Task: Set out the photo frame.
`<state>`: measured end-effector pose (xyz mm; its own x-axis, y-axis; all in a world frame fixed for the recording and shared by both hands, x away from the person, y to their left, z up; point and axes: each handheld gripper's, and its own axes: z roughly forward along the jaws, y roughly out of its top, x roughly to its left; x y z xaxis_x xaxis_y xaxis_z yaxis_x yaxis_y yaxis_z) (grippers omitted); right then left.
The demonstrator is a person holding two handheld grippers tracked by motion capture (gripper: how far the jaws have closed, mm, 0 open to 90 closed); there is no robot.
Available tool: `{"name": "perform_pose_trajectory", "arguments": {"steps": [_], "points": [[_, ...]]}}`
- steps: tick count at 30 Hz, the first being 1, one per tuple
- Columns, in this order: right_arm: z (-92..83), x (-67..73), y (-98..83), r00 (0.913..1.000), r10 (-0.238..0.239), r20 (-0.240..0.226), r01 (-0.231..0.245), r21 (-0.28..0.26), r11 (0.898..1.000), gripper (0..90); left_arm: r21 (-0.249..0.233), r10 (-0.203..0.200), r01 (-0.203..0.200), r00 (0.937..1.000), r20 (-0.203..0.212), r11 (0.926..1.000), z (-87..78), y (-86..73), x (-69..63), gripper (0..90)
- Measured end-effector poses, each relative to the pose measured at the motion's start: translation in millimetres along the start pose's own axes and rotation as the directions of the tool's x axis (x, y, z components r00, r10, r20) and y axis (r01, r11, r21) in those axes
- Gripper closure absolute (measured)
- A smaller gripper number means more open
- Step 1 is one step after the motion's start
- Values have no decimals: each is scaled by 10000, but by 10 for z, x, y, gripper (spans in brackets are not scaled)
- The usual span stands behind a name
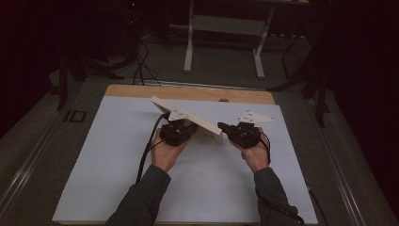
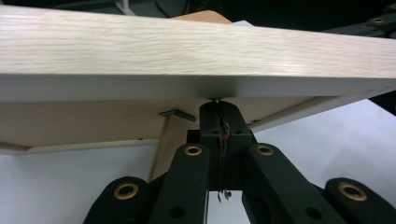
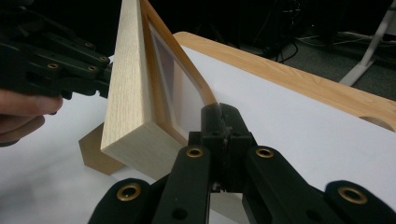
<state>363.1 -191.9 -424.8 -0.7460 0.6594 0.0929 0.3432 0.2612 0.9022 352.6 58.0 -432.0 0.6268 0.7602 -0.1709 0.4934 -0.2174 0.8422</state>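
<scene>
Wooden frame (image 1: 188,116) tilts on white sheet (image 1: 108,160), both grippers closed at its edges.

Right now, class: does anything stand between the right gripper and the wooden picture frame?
Nothing visible does. The right gripper has its jaws closed together right at the near corner of the wooden picture frame, with no object between them. The left gripper is at the frame's other side.

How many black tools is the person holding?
2. The left tool is in the left hand, by the long side of the frame. The right tool is in the right hand, at the frame's end.
</scene>
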Motion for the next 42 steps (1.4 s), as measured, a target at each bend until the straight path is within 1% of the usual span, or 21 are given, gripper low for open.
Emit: {"name": "perform_pose_trajectory", "arguments": {"steps": [2, 12, 19, 22, 25, 28, 34, 37, 42], "points": [[-1, 0, 1, 10000, 7, -12, -7, 11, 10000, 898, 48, 166, -166, 9999, -44, 9999, 5, 6, -34, 900], [-21, 8, 2, 9998, -61, -177, 64, 145, 9999, 898, 48, 122, -122, 9999, 29, 9999, 16, 8, -43, 900], [-21, -9, -23, 9995, -55, -316, 65, 311, 9995, 898, 78, 186, -186, 9998, 28, 9998, 21, 15, -54, 900], [-24, -10, -36, 9993, -35, -362, 46, 316, 9995, 898, 54, 176, -176, 9998, 29, 9998, 25, 19, -54, 900], [-24, 1, -31, 9991, -54, -431, 68, 337, 9994, 898, 42, 222, -222, 9997, -56, 9997, 29, 24, -59, 900], [-24, 7, -30, 9988, -84, -477, 100, 332, 9994, 898, 32, 220, -220, 9998, -30, 9998, 36, 30, -54, 900], [-24, 49, -33, 9980, -167, -612, 190, 372, 9991, 898, 14, 266, -266, 9996, -91, 9996, 42, 34, -48, 900], [-12, 95, -25, 9967, -337, -738, 368, 406, 9985, 898, 15, 270, -270, 9996, -106, 9996, 42, 38, -39, 900], [1, 135, -18, 9950, -469, -886, 511, 451, 9977, 898, -7, 318, -318, 9995, -26, 9995, 42, 35, -24, 900]]}}
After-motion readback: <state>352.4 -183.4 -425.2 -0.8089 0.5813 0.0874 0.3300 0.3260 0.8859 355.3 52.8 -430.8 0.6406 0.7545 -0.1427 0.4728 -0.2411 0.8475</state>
